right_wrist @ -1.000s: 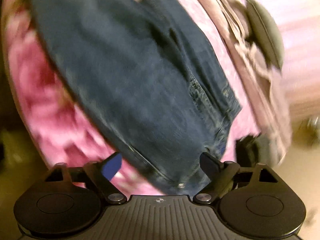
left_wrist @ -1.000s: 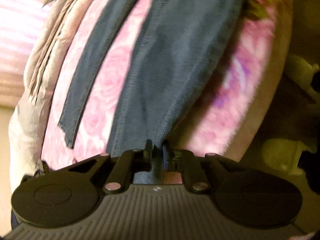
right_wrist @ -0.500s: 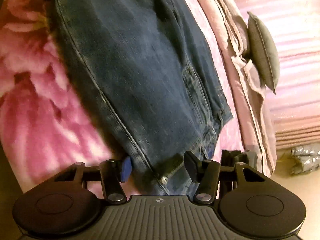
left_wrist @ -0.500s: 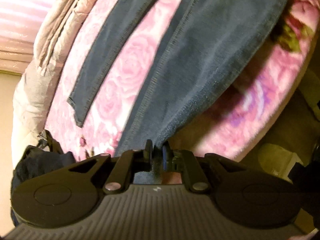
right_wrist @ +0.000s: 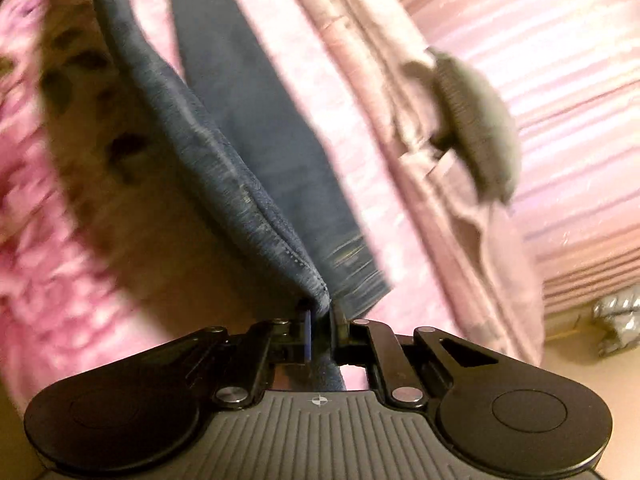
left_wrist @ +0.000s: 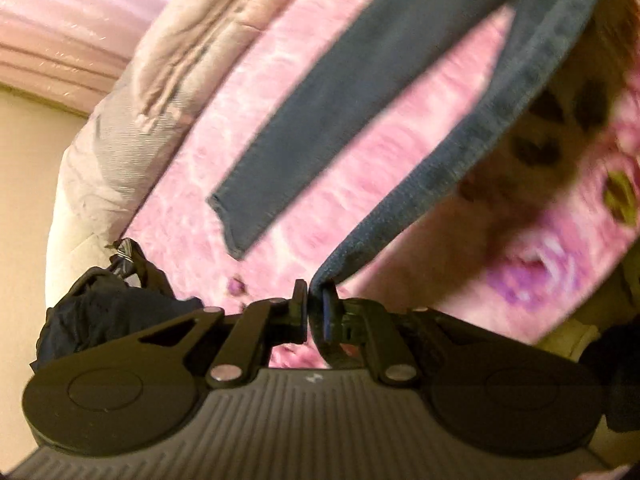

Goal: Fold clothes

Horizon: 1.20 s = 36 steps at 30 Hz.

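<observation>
Your left gripper (left_wrist: 314,306) and right gripper (right_wrist: 320,322) each pinch the jeans (left_wrist: 500,132) edge, lifted ahead of both jaws (mid-fold); next, carry it across onto the flat leg (left_wrist: 320,128).

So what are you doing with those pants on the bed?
Folding them. A person holds a gripper in each hand, and both are pinching the blue jeans. The left gripper is shut on one edge of the denim, and the right gripper is shut on another edge. One jeans leg lies flat on the pink rose blanket; the pinched part is lifted above it.
</observation>
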Motion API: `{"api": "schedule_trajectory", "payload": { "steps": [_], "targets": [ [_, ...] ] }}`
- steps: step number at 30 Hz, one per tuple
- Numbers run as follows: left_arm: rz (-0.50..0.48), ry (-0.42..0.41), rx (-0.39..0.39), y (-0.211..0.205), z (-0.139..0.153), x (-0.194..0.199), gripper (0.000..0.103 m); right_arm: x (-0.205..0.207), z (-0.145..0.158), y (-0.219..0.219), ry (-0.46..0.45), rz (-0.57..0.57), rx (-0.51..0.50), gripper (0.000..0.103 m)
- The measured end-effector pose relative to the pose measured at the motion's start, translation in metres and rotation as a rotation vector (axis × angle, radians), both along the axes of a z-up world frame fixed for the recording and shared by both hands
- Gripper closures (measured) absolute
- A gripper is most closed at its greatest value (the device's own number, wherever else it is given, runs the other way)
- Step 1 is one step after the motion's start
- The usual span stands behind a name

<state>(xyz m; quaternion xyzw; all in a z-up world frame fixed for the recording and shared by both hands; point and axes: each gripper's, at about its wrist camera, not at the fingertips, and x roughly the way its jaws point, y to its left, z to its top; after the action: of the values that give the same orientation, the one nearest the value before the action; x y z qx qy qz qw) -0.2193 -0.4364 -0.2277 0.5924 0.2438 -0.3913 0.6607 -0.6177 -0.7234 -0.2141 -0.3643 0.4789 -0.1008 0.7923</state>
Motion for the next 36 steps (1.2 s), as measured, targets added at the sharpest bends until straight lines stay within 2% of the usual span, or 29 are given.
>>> {"api": "schedule_trajectory", "payload": {
  "steps": [3, 6, 9, 11, 13, 14, 15, 16, 17, 18, 21, 25, 29, 35, 36],
  "targets": [
    [0.008, 0.048, -0.015, -0.026, 0.02, 0.041, 0.096, 0.046, 0.016, -0.032, 0.015, 0.033, -0.01, 0.097],
    [0.008, 0.134, 0.016, -0.061, 0.021, 0.092, 0.096, 0.104, 0.017, -0.064, 0.037, 0.035, -0.012, 0.099],
    [-0.006, 0.17, 0.009, -0.095, 0.001, 0.144, 0.096, 0.168, -0.003, -0.09, 0.082, 0.017, -0.013, 0.099],
    [-0.021, 0.176, -0.004, -0.121, -0.022, 0.174, 0.095, 0.206, -0.024, -0.108, 0.097, -0.012, 0.001, 0.098],
    [-0.015, 0.18, -0.02, -0.149, -0.049, 0.199, 0.091, 0.238, -0.048, -0.127, 0.113, -0.068, 0.029, 0.097],
    [-0.005, 0.183, -0.018, -0.161, -0.063, 0.21, 0.084, 0.251, -0.062, -0.133, 0.132, -0.103, 0.031, 0.093],
    [0.004, 0.185, -0.015, -0.173, -0.077, 0.222, 0.078, 0.263, -0.074, -0.137, 0.151, -0.141, 0.012, 0.07],
    [0.0, 0.178, -0.014, -0.181, -0.088, 0.229, 0.074, 0.268, -0.079, -0.136, 0.143, -0.178, -0.003, 0.042],
    [-0.008, 0.169, -0.016, -0.185, -0.096, 0.234, 0.071, 0.273, -0.083, -0.135, 0.128, -0.213, -0.01, 0.031],
    [-0.013, 0.165, -0.021, -0.186, -0.1, 0.237, 0.07, 0.276, -0.08, -0.132, 0.097, -0.239, 0.008, 0.026],
    [0.008, 0.195, -0.05, -0.178, -0.108, 0.247, 0.062, 0.284, -0.079, -0.118, 0.111, -0.28, 0.07, 0.026],
    [0.056, 0.212, -0.02, -0.15, -0.112, 0.244, 0.061, 0.288, -0.082, -0.089, 0.122, -0.308, 0.171, 0.026],
    [0.08, 0.19, 0.041, -0.115, -0.11, 0.235, 0.059, 0.29, -0.082, -0.047, 0.081, -0.284, 0.264, 0.026],
    [0.097, 0.137, 0.096, -0.073, -0.097, 0.223, 0.045, 0.307, -0.087, -0.007, 0.035, -0.234, 0.412, 0.026],
    [0.091, 0.127, 0.092, -0.07, -0.095, 0.223, 0.04, 0.311, -0.088, 0.0, 0.034, -0.215, 0.421, 0.026]
  ]
}}
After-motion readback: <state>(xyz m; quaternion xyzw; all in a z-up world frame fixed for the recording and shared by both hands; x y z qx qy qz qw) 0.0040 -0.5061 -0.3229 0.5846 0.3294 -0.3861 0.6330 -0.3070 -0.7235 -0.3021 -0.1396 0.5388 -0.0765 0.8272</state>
